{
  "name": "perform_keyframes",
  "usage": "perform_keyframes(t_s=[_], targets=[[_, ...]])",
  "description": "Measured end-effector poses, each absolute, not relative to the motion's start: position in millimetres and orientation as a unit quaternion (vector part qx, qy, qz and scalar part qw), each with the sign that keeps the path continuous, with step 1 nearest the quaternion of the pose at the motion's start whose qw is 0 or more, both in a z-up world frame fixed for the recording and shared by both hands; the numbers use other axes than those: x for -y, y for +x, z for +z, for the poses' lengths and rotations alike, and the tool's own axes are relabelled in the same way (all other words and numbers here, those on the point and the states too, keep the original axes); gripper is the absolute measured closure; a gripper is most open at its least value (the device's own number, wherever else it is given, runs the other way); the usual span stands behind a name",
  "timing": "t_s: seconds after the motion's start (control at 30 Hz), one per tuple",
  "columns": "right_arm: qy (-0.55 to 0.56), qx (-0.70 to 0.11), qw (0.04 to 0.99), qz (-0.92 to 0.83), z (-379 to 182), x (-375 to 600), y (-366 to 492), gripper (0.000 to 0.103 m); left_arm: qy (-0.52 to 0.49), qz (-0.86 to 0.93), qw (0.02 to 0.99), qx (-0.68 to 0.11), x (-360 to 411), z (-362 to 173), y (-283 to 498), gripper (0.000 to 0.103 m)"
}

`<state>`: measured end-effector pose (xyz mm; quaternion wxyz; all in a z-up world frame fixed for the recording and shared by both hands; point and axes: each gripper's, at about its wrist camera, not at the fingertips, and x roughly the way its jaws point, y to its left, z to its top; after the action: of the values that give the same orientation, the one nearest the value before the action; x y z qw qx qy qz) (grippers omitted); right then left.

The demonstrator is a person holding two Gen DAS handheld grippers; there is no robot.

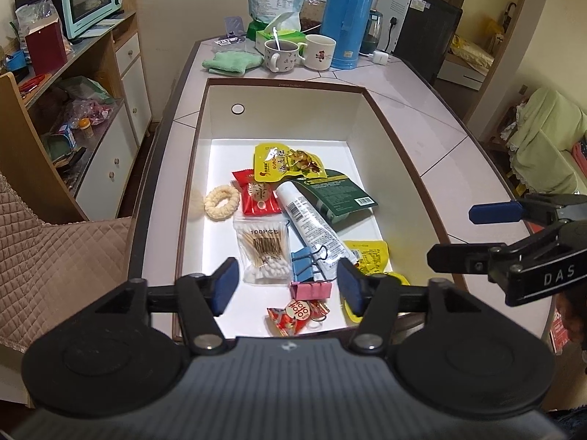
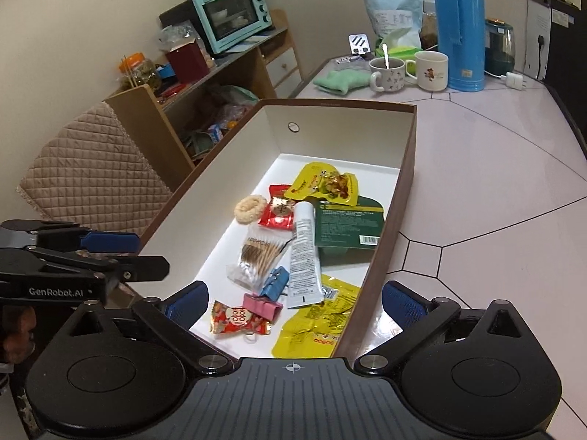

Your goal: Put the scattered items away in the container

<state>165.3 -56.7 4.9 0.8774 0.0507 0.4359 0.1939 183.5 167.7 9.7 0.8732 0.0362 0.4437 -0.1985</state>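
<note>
Fingers of your left gripper (image 1: pixel 288 288) stand wide apart and empty above the near end of the box (image 1: pixel 374 110), likely because nothing remains to carry. Inside lie the cotton swabs (image 1: pixel 264 251), white tube (image 1: pixel 312 225), blue clip (image 1: pixel 302 266), pink clip (image 1: pixel 311 289), green packet (image 1: pixel 343 192) and yellow pouch (image 1: pixel 288 161).

From the right wrist, your right gripper (image 2: pixel 293 302) is equally wide and holds nothing, straddling the box's near corner. The table (image 2: pixel 495 168) beside the box shows no loose items nearby, so tidying looks finished.
</note>
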Motion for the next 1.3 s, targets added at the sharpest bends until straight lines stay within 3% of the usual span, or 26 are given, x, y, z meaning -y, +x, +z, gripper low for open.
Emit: perform_keyframes(t_s=[0.27, 1.3], targets=[[0.03, -0.451, 0.874, 0.177, 4.2, 51.7, 161.6, 0.0, 0.049, -0.191, 0.872, -0.447, -162.1, 11.3, 176.5, 0.028], [0.008, -0.474, 0.862, 0.18, 7.2, 63.3, 134.7, 0.0, 0.073, -0.146, 0.878, -0.45, -138.1, 9.4, 138.5, 0.022]])
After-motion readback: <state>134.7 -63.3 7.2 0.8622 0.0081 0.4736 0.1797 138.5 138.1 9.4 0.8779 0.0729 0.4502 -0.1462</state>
